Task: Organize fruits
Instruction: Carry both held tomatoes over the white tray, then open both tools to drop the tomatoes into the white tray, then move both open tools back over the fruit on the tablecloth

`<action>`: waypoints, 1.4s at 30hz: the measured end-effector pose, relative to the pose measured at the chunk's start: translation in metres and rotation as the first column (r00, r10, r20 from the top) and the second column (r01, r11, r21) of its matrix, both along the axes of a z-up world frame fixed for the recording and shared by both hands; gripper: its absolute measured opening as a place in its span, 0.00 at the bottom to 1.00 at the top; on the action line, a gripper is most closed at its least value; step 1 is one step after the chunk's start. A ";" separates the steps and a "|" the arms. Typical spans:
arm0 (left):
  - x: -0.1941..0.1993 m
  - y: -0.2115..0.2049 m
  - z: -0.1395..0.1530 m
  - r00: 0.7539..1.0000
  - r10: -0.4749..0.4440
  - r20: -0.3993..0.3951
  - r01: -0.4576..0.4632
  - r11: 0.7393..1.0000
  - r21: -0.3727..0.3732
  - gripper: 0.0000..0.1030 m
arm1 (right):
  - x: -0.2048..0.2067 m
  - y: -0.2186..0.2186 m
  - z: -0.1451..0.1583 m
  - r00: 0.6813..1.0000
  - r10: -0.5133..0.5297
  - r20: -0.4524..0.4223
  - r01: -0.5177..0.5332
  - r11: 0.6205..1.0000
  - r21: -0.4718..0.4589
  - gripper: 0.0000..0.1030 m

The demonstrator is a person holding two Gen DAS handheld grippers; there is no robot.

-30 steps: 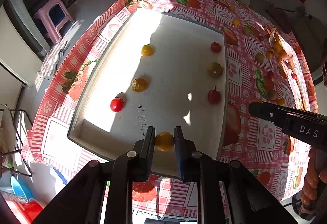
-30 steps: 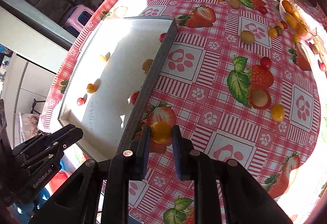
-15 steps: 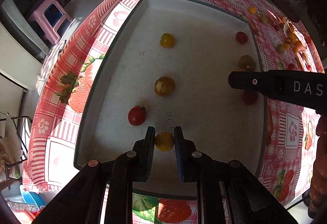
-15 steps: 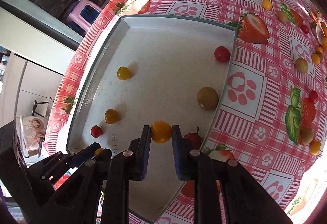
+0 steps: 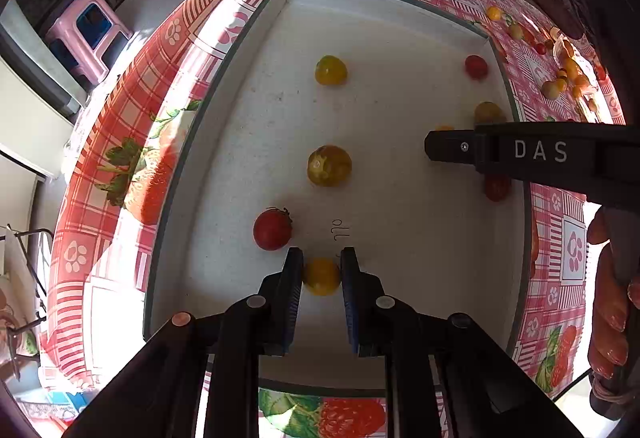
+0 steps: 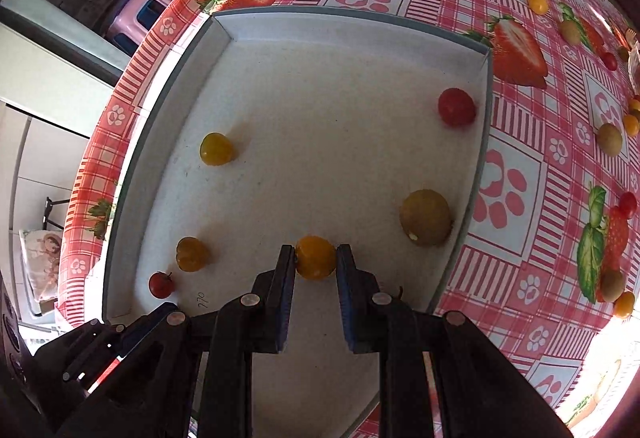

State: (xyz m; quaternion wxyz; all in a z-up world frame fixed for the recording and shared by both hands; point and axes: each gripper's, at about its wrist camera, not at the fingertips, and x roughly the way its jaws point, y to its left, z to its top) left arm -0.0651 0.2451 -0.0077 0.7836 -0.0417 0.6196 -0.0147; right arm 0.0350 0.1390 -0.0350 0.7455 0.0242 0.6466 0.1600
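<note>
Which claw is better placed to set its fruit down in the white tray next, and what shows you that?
Probably the left claw: its yellow tomato sits low over the white tray, completing the left-hand line beside the red tomato. The right claw looks higher with its orange tomato.

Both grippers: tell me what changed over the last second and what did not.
The left gripper carried its yellow tomato from the near rim forward and down into the white tray. The right gripper moved its orange tomato from over the tablecloth leftward, across the tray wall, low inside. Both kept their grip. The fruits already lying in the tray stayed put.
</note>
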 end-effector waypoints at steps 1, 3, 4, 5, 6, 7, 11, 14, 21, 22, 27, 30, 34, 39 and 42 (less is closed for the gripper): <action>0.000 0.000 0.000 1.000 0.000 -0.001 0.000 1.000 -0.001 0.20 | -0.002 0.003 0.000 1.000 0.000 0.003 0.000 1.000 -0.003 0.23; 0.000 -0.001 0.000 1.000 -0.001 -0.003 0.001 1.000 -0.001 0.20 | -0.003 0.005 -0.001 1.000 -0.003 0.002 0.003 1.000 -0.004 0.23; 0.001 0.000 0.000 1.000 -0.003 -0.004 0.003 1.000 0.000 0.20 | -0.003 0.005 -0.001 1.000 -0.003 0.001 0.003 1.000 -0.004 0.22; 0.001 0.000 -0.001 1.000 -0.004 -0.006 0.004 1.000 0.001 0.20 | -0.004 0.007 -0.002 1.000 -0.002 0.001 0.002 1.000 -0.004 0.22; 0.001 0.000 0.000 1.000 -0.006 -0.008 0.006 1.000 0.005 0.20 | -0.004 0.007 -0.002 1.000 -0.001 0.001 0.001 1.000 -0.006 0.22; 0.001 -0.001 0.000 1.000 -0.007 -0.009 0.007 1.000 0.010 0.20 | -0.004 0.008 -0.002 1.000 0.002 0.002 -0.002 1.000 -0.008 0.22; 0.002 -0.003 -0.001 1.000 -0.008 -0.015 0.008 1.000 0.017 0.20 | -0.004 0.009 -0.002 1.000 0.003 0.000 -0.003 1.000 -0.007 0.23; 0.003 -0.004 -0.001 1.000 -0.010 -0.019 0.010 1.000 0.019 0.20 | -0.001 0.006 -0.002 1.000 0.003 -0.005 -0.003 1.000 0.005 0.25; 0.000 -0.002 0.012 0.999 -0.005 0.042 0.003 0.999 0.052 0.73 | 0.001 0.004 0.008 1.000 0.008 0.007 -0.008 0.999 0.041 0.46; 0.001 -0.002 0.012 0.999 -0.014 0.034 0.012 0.999 0.053 0.73 | 0.002 0.002 0.011 1.000 0.005 0.013 -0.005 0.999 0.049 0.55; 0.001 -0.004 0.016 0.999 -0.042 0.017 0.040 0.997 0.063 0.73 | 0.004 -0.009 0.030 0.998 -0.040 0.042 0.035 0.993 0.112 0.79; 0.000 -0.010 0.023 0.998 -0.067 0.020 0.066 0.996 0.056 0.73 | 0.001 -0.020 0.046 0.995 -0.071 0.069 0.062 0.990 0.123 0.79; 0.004 -0.030 0.035 0.990 -0.134 0.038 0.132 0.990 0.054 0.73 | -0.013 -0.049 0.062 0.986 -0.133 0.098 0.123 0.987 0.106 0.79; 0.023 -0.073 0.052 0.964 -0.254 0.081 0.249 0.967 0.060 0.73 | -0.039 -0.120 0.065 0.955 -0.276 0.106 0.272 0.961 0.049 0.79; 0.044 -0.104 0.061 0.950 -0.295 0.105 0.293 0.955 0.035 0.73 | -0.056 -0.170 0.061 0.923 -0.372 0.100 0.374 0.928 0.003 0.79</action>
